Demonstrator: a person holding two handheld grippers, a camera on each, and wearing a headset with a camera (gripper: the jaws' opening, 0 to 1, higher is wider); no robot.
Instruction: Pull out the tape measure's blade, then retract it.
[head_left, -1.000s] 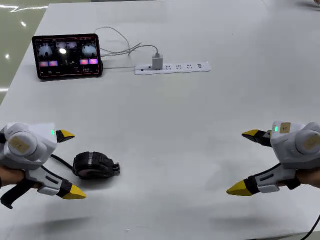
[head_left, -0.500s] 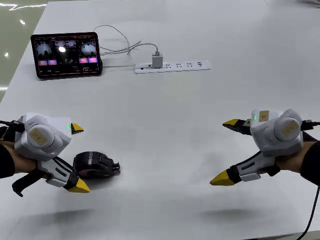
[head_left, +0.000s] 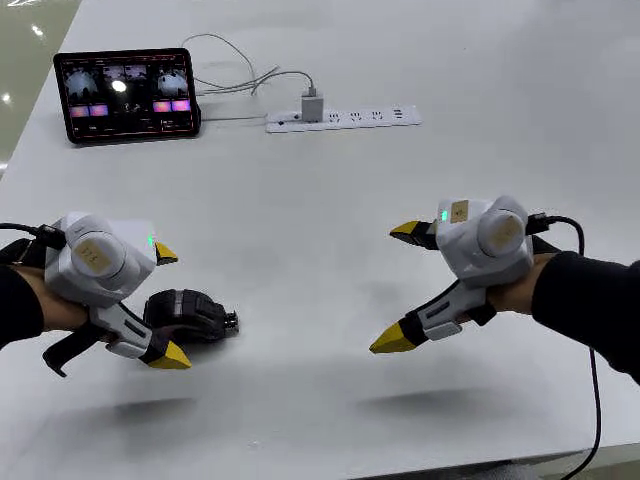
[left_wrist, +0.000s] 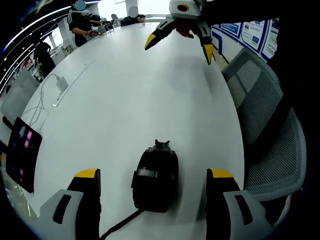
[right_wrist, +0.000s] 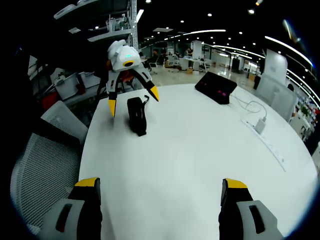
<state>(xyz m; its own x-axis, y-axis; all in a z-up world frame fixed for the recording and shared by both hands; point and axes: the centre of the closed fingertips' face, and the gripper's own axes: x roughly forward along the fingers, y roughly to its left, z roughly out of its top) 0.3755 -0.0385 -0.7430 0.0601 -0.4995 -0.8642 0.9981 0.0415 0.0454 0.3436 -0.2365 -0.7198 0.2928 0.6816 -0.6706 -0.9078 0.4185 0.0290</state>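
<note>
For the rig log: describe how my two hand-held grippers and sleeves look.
The left hand-held gripper and right hand-held gripper match: rounded white housings, black jaws with yellow tips, a small green light and a tan square sticker on each. A black cable leaves each housing. Both sleeves are dark.

left gripper (head_left: 168, 305): rounded white plastic shell, black jaws, yellow pointed tips, green light, tan square sticker
right gripper (head_left: 398, 286): same white shell, yellow-tipped black jaws, green light, tan sticker
cables (head_left: 566, 220): thin, black
sleeves (head_left: 590, 300): black, long
</note>
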